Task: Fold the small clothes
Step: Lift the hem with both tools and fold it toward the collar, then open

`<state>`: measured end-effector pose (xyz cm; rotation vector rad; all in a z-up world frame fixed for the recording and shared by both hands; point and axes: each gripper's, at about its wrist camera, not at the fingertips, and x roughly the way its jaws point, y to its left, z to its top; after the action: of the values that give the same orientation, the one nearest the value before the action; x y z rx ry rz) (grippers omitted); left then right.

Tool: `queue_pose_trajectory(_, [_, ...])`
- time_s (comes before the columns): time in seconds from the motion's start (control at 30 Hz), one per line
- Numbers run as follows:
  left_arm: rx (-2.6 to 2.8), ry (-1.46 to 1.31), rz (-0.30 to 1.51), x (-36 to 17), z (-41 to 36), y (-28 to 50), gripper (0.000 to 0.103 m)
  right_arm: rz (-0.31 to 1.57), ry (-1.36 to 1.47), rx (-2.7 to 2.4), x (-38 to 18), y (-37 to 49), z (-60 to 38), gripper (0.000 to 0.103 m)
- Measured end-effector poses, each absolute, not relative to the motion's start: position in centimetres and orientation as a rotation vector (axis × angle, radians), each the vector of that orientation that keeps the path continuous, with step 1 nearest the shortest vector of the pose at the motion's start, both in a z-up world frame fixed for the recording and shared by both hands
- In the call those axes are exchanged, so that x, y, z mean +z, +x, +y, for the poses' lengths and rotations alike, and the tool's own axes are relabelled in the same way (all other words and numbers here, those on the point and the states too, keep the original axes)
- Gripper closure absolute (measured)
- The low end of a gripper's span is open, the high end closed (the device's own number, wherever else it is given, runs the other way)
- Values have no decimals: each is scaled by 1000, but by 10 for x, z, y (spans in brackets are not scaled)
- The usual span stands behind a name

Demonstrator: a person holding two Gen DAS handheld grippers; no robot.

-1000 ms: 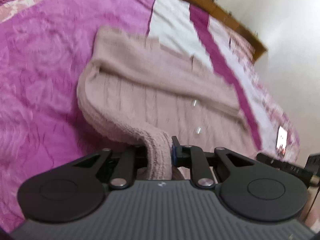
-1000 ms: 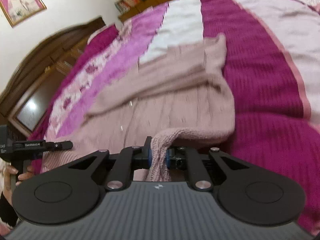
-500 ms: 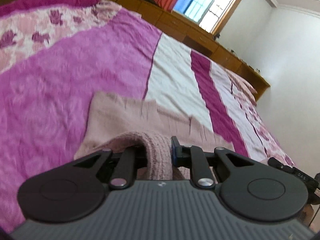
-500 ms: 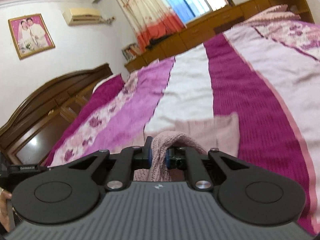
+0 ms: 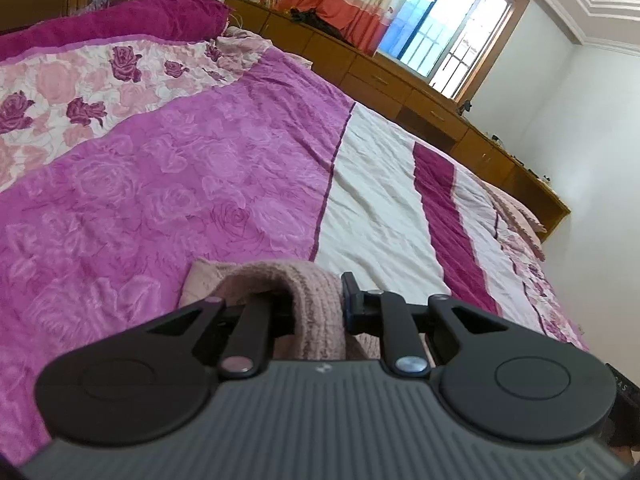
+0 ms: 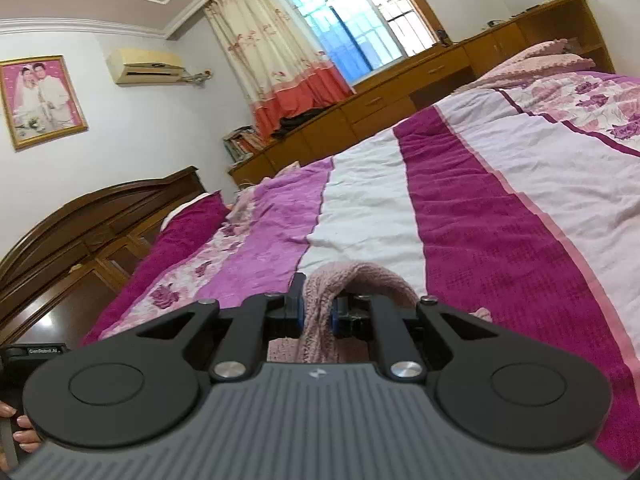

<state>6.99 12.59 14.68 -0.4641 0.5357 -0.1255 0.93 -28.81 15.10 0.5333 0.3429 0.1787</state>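
A dusty-pink knitted sweater (image 5: 316,300) is pinched in my left gripper (image 5: 314,306), which is shut on a bunched edge of it. A small flap of the sweater shows just left of the jaws. My right gripper (image 6: 318,314) is shut on another bunched edge of the same sweater (image 6: 320,296), which arches over the right finger. Most of the garment lies hidden under both gripper bodies. Both grippers sit low over the bed and look far across it.
The bed (image 5: 240,168) carries a quilt in magenta, white and rose-print stripes. A wooden cabinet run (image 5: 400,80) and a window stand beyond it. A dark wooden headboard (image 6: 80,216) is at the left. A person's fingers (image 6: 24,432) hold the other gripper's handle.
Both grippers have lifted and tipped upward while carrying the sweater's edge forward. The spread-out sweater that filled the views has dropped almost out of sight beneath them.
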Motion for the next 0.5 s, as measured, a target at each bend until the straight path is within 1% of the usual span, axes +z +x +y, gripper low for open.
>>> queue_pose_trajectory(0.2, [-84, -419, 566, 127, 117, 109, 86, 377, 555, 124, 123, 47, -288, 90])
queue_pose_trajectory(0.5, [-10, -348, 682, 56, 115, 155, 86, 496, 517, 25, 58, 104, -291, 90])
